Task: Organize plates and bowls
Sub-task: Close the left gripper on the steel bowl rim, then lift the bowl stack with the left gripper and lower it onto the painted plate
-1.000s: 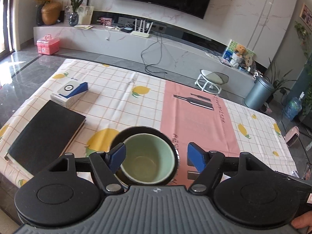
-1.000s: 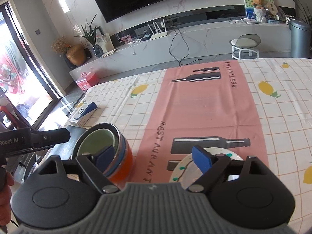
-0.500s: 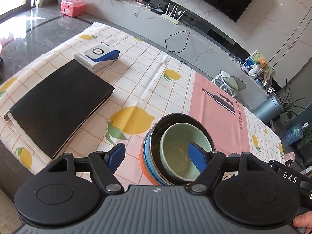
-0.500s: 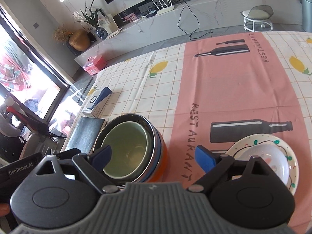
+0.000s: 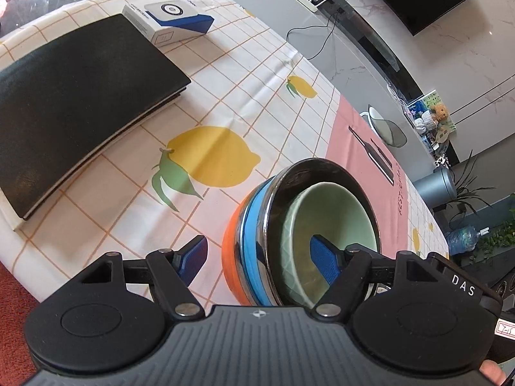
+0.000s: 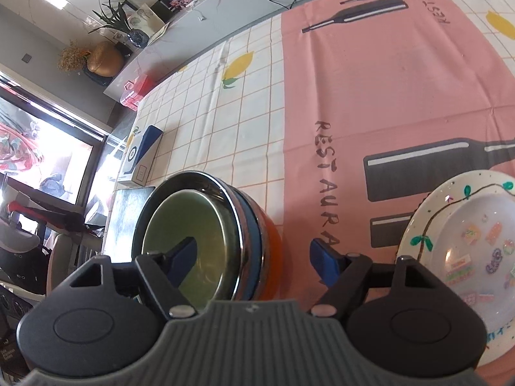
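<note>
A pale green bowl point(image 5: 334, 212) sits nested inside a steel-lined bowl with a blue band and orange base point(image 5: 248, 241) on the tablecloth. My left gripper point(image 5: 260, 254) is open, straddling the stack's left wall, one blue finger outside and one inside the green bowl. My right gripper point(image 6: 254, 254) is open, straddling the stack's right wall, left finger inside the green bowl point(image 6: 196, 225), right finger outside the orange base point(image 6: 273, 234). A white decorated plate point(image 6: 466, 247) lies right of it.
A black notebook point(image 5: 70, 96) and a white-and-blue box point(image 5: 167, 22) lie on the lemon-print tablecloth point(image 5: 241, 96) at the left. The pink restaurant-print runner point(image 6: 370, 90) stretches behind the plate. The table's near edge is just below the grippers.
Both grippers have dropped and tilted in toward the bowl stack; each now has one finger inside the green bowl and one outside the stack. Bowls and plate have not moved.
</note>
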